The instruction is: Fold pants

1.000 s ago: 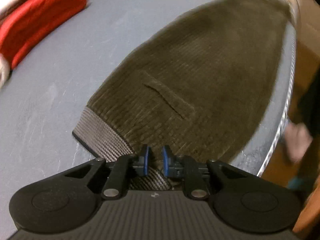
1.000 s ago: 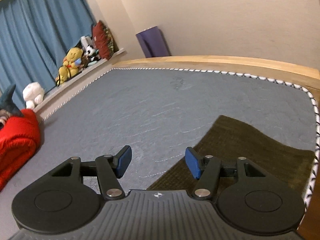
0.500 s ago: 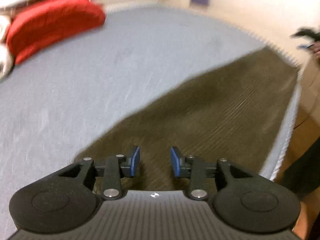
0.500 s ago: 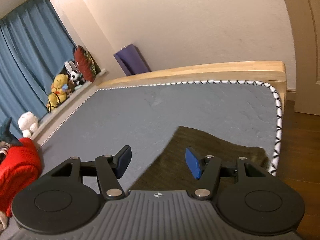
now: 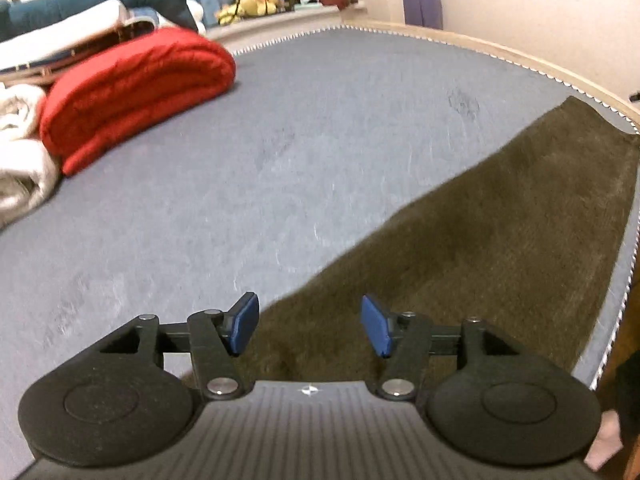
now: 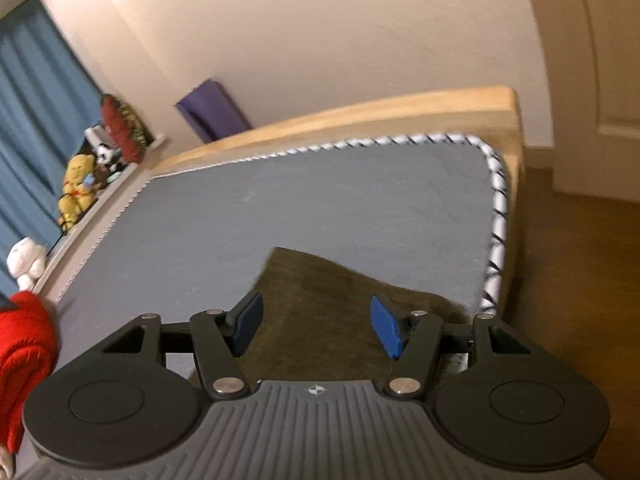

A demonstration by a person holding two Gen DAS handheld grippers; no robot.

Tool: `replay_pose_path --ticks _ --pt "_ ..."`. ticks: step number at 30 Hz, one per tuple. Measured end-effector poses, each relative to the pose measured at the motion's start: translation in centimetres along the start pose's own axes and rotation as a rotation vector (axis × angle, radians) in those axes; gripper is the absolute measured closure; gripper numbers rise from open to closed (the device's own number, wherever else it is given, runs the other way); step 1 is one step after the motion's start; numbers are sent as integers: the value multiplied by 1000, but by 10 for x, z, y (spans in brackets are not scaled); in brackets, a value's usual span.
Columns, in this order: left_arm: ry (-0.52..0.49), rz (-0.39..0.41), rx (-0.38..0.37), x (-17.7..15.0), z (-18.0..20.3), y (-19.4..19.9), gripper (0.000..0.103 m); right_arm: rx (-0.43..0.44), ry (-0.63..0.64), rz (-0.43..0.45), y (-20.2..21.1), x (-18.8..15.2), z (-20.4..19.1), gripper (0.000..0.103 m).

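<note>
Dark olive corduroy pants [image 5: 492, 240] lie flat on the grey mattress [image 5: 280, 152], stretched along its right edge. My left gripper [image 5: 310, 328] hovers above the near part of the pants; its jaws are opening and nothing is between them. In the right wrist view the far end of the pants [image 6: 320, 304] lies near the mattress corner. My right gripper [image 6: 316, 326] hangs open above that end, holding nothing.
A folded red blanket [image 5: 132, 88] and white bedding [image 5: 20, 160] lie at the far left of the mattress, with a plush shark [image 5: 120, 0] behind. Stuffed toys [image 6: 78, 184] line a ledge by the blue curtain [image 6: 28, 112]. A wooden bed frame [image 6: 360, 116] borders the mattress; wood floor [image 6: 580, 280] lies to the right.
The left gripper, shut on the waistband a second ago, has let go, opened wide and lifted away. The right gripper stayed open while swinging right toward the mattress corner.
</note>
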State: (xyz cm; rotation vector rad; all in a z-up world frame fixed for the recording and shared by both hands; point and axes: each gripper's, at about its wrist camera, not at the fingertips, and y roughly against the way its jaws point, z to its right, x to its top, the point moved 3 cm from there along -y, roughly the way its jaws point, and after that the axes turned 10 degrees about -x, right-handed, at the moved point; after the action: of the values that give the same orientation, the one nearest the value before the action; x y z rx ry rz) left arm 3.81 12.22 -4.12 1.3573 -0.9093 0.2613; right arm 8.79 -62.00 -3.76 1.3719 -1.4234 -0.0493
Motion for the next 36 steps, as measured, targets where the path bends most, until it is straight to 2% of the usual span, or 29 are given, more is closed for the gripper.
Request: replay_pose_path --ticks 4,10,14,16,17,22,28,31,32,36 --pt "-14 9 6 7 5 -9 31 -26 -49 -81 -20 -7 23 41" --pt "-48 -3 6 14 15 -21 29 -136 -96 -180 -41 -18 49 41" --pt "-50 -7 -3 16 16 -26 29 -102 -100 -202 -53 -23 53 41" --pt "-52 -11 -4 14 17 -28 29 -82 -129 -230 -60 -26 56 46" --pt "-55 -13 -2 14 18 -28 29 -64 -150 -252 -64 -28 58 52" --pt "-61 -21 3 12 17 -29 29 -54 -166 -271 -72 -31 60 52" --pt "-75 -23 4 11 20 -30 28 -34 -182 -251 -74 -32 62 52" --pt "-84 -21 4 10 21 -29 28 -54 -220 -248 -73 -32 66 63" --pt "-84 -22 6 10 21 -29 28 -72 -233 -246 -72 -33 68 75" --pt "-82 -21 11 9 19 -28 27 -77 -253 -232 -69 -33 68 87"
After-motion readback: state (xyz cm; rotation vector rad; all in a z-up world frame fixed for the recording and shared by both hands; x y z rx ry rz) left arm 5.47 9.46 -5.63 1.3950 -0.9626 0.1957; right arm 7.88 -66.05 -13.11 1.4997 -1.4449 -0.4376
